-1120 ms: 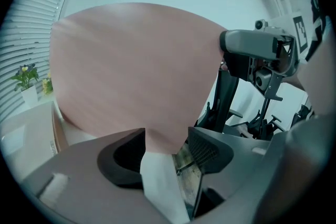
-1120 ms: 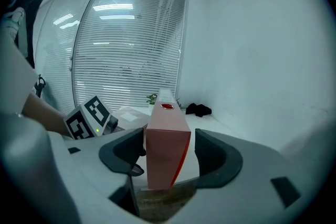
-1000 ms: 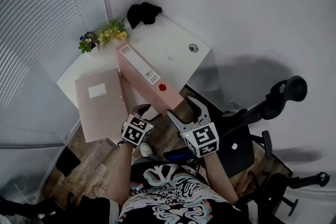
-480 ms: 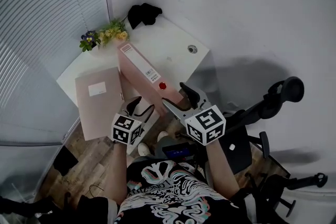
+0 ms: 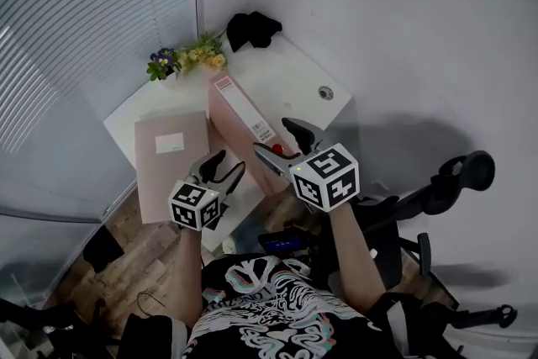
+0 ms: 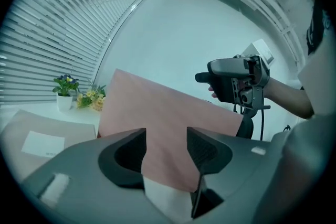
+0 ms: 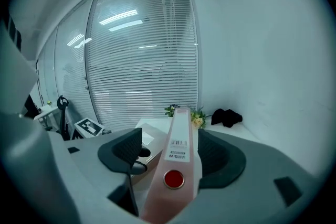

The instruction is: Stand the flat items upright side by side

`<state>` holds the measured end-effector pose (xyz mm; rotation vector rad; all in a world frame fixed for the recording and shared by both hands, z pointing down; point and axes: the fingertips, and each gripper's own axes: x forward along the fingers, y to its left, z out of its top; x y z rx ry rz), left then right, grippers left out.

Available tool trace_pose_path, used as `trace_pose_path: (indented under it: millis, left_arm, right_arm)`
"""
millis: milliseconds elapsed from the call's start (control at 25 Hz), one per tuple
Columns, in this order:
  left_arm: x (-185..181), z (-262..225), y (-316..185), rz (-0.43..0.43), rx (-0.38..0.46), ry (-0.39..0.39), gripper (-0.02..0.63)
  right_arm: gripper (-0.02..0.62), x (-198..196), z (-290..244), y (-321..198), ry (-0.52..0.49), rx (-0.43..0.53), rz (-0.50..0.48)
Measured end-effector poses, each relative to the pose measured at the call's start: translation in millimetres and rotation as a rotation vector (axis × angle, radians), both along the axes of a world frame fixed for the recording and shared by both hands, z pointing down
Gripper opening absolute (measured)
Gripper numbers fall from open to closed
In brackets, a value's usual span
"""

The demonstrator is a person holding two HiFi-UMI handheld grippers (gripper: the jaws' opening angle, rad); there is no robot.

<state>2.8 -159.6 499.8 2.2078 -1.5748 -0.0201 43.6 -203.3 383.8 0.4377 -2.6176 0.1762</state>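
Two pink files share the white table [image 5: 290, 76] in the corner of the room. One is a thick binder [image 5: 244, 118] that stands on its long edge with its narrow spine turned up. It runs from near the flowers [image 5: 189, 59] toward the table's near side. The spine carries a small printed label [image 7: 178, 148] and, closer to the person, a red disc [image 7: 174, 179]; the broad side is plain matte pink. The other is a thin folder [image 5: 168, 164] of the same pink, with a white rectangular label on its cover. It lies flat just beside the binder on the person's left, and whether the two touch cannot be told. A black cloth [image 5: 252, 28] sits at the far corner. The left gripper [image 5: 229, 164] hovers by the folder's near right corner, its jaws apart and pinching nothing. They have just been closing a little, and the binder's broad side shows through the gap, farther off. The right gripper [image 5: 273, 139] is at the binder's near end with its jaws spread wide. The spine shows in the gap between them, with space on one side, and the pads do not press on it.
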Motion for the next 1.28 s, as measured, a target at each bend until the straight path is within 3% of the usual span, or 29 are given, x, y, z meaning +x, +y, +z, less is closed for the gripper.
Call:
trace_pose_path:
  millis: [400, 720, 1280]
  left_arm:
    - [-32.3, -12.0, -29.7, -0.056, 0.054, 0.062, 0.225]
    - [-45.8, -7.8, -44.5, -0.073, 0.064, 0.138, 0.221]
    - [-47.1, 10.3, -58.0, -0.028, 0.013, 0.100, 0.218]
  right_arm:
    - [0.331, -50.0, 26.1, -46.0, 0.121, -0.095, -0.023]
    - [0.367, -90.3, 50.5, -67.7, 0.248, -0.176, -0.098]
    - [0.377, -119.5, 79.8, -65.2, 0.446, -0.253, -0.162]
